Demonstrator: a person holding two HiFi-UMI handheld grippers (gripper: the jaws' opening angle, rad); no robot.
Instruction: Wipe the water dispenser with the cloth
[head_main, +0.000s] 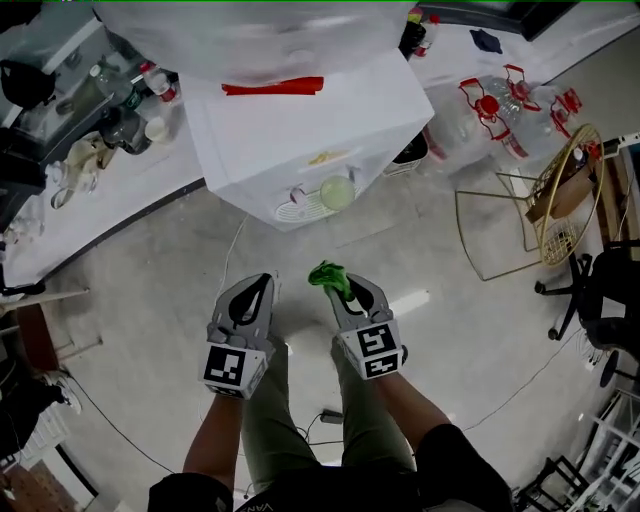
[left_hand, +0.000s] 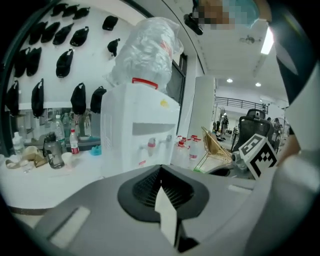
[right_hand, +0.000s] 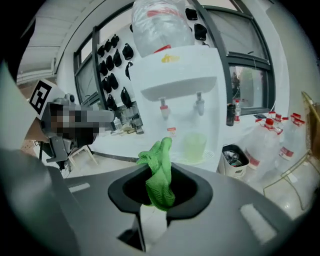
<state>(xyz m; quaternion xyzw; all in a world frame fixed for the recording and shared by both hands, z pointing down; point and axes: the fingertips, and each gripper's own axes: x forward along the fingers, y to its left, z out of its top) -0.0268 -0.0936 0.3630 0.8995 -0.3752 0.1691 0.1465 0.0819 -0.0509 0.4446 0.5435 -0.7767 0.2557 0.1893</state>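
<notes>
A white water dispenser (head_main: 310, 125) with a clear bottle on top stands ahead of me; it also shows as the dispenser (left_hand: 137, 127) in the left gripper view and the dispenser (right_hand: 182, 100) in the right gripper view. A pale green cup (head_main: 337, 192) sits on its drip tray. My right gripper (head_main: 340, 283) is shut on a bunched green cloth (head_main: 328, 275), the cloth (right_hand: 159, 172) sticking up from its jaws. My left gripper (head_main: 257, 290) hangs beside it, shut and empty, well short of the dispenser.
A white counter (head_main: 95, 205) with bottles and cups runs along the left. Large clear water jugs (head_main: 495, 115) and a gold wire basket (head_main: 565, 190) stand to the right, with a black chair (head_main: 600, 300) further right. A small bin (right_hand: 234, 159) sits beside the dispenser.
</notes>
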